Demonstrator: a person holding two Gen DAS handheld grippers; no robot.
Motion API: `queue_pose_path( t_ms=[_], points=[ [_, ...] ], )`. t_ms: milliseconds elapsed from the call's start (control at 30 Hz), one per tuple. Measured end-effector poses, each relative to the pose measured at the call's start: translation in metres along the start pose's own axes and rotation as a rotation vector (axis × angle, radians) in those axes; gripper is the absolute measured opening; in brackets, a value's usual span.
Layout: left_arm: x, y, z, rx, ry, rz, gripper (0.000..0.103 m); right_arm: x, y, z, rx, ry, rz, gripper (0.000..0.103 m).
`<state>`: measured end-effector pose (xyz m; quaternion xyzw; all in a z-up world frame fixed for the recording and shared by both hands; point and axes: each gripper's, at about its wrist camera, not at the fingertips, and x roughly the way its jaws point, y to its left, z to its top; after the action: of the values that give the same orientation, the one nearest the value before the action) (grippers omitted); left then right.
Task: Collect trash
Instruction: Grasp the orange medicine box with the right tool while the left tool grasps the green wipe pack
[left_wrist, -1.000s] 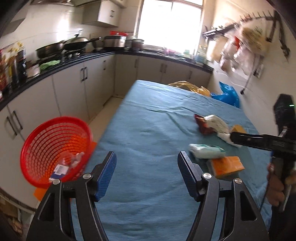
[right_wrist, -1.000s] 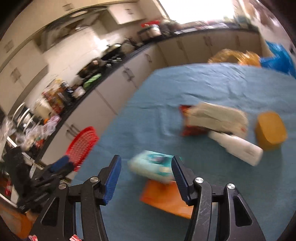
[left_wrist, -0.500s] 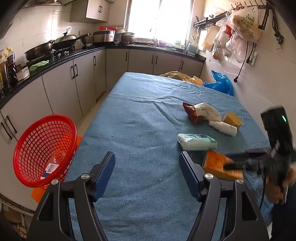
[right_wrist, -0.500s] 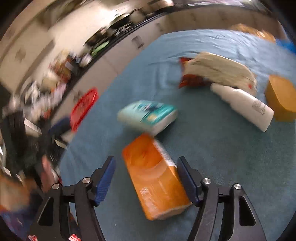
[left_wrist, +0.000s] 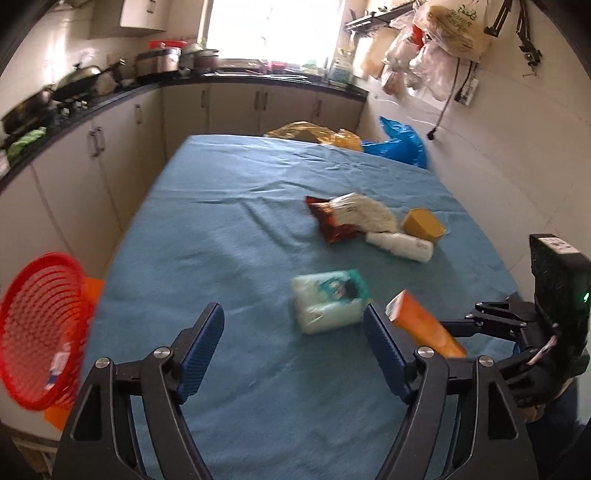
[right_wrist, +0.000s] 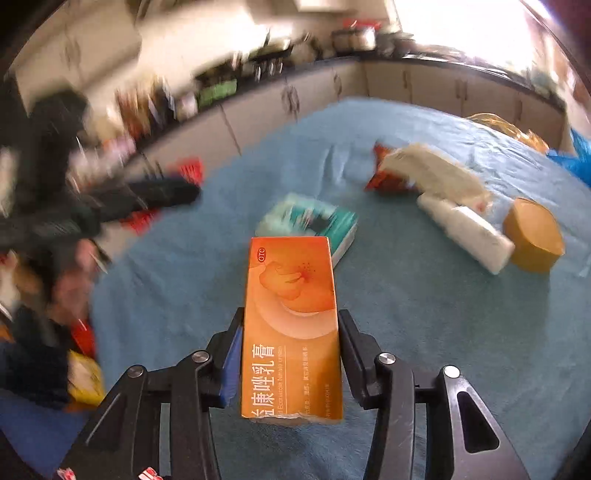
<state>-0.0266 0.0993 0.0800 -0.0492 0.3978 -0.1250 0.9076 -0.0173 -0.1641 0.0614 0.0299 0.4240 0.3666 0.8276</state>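
Right gripper (right_wrist: 290, 354), jaws just closing, clamps orange box (right_wrist: 291, 317) at lower centre above blue worktop (right_wrist: 424, 314); left gripper (left_wrist: 293, 347) stands apart, empty; red basket (left_wrist: 37, 332) at left edge.

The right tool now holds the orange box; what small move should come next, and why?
Probably carry the orange box across toward the red basket. The right tool has just closed on the box, which looks lifted off the blue tablecloth. The basket sits off the table's far side, by the left tool, which is open and empty.
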Motion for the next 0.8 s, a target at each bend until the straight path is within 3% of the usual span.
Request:
queue_pose_path(
  t_ms=[200, 433, 633, 800],
  points=[
    [0.06, -0.009, 0.031, -0.034, 0.089, -0.076, 0.077, -0.027, -0.063, 0.002, 0.271, -0.119, 0.049, 0.051],
    [0.118, -0.009, 0.041, -0.056, 0.236, -0.145, 0.077, -0.037, -0.071, 0.004, 0.313, -0.157, 0.061, 0.051],
    [0.103, -0.018, 0.022, -0.004, 0.272, -0.197, 0.077, -0.038, -0.07, 0.003, 0.313, -0.155, 0.073, 0.051],
    [0.076, -0.048, -0.012, 0.12, 0.276, -0.213, 0.078, -0.037, -0.066, 0.0, 0.3, -0.154, 0.067, 0.051]
  ],
)
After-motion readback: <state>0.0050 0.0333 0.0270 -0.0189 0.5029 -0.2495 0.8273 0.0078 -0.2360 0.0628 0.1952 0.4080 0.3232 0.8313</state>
